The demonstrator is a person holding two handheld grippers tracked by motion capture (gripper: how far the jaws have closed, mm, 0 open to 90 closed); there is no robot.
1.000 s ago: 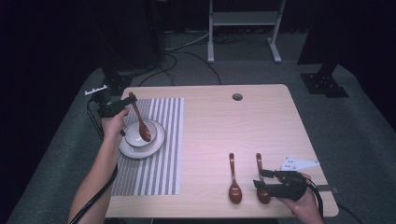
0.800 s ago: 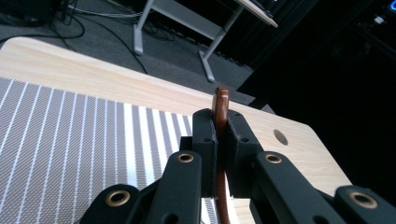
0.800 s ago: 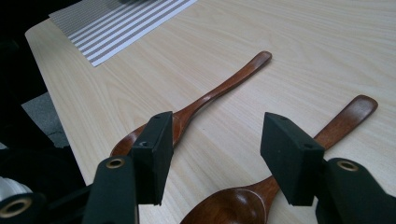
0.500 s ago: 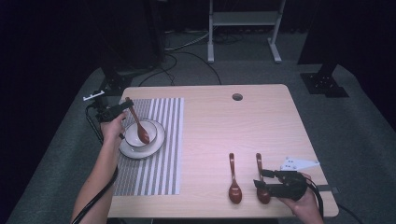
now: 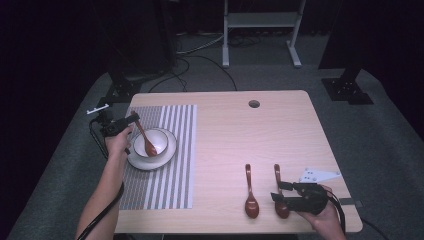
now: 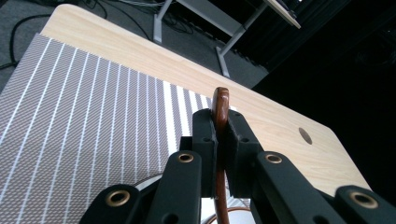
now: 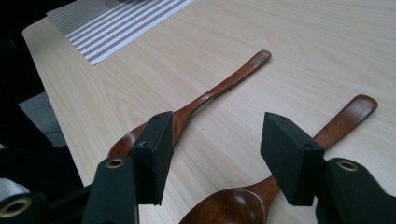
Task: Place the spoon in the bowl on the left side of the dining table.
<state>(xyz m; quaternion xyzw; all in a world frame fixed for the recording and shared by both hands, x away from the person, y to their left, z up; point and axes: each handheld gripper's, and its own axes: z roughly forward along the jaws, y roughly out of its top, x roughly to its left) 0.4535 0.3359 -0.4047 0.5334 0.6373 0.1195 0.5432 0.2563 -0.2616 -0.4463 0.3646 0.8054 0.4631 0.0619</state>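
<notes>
In the high view my left gripper [image 5: 129,121] is shut on the handle of a brown wooden spoon [image 5: 145,140]. That spoon's head rests inside a white bowl [image 5: 161,137] standing on a white plate [image 5: 142,162]. The left gripper view shows both jaws pressed flat on the spoon handle [image 6: 220,105], with my left gripper [image 6: 219,140] above the striped placemat [image 6: 84,121]. Two more wooden spoons lie near the front right: one [image 5: 250,192] [image 7: 219,88] to the left, the other [image 5: 278,175] [image 7: 348,116] by my right gripper [image 5: 278,192] [image 7: 215,154]. It stands open, low over that spoon's head.
The grey-and-white striped placemat [image 5: 165,185] covers the table's left part. A white card [image 5: 320,175] lies by the right edge, just beyond the right hand. A round cable hole [image 5: 254,104] is at the back. Dark stands and cables sit on the floor behind.
My left hand has sunk and come nearer with the spoon, so the spoon's head now lies lower in the bowl. The right gripper has kept still.
</notes>
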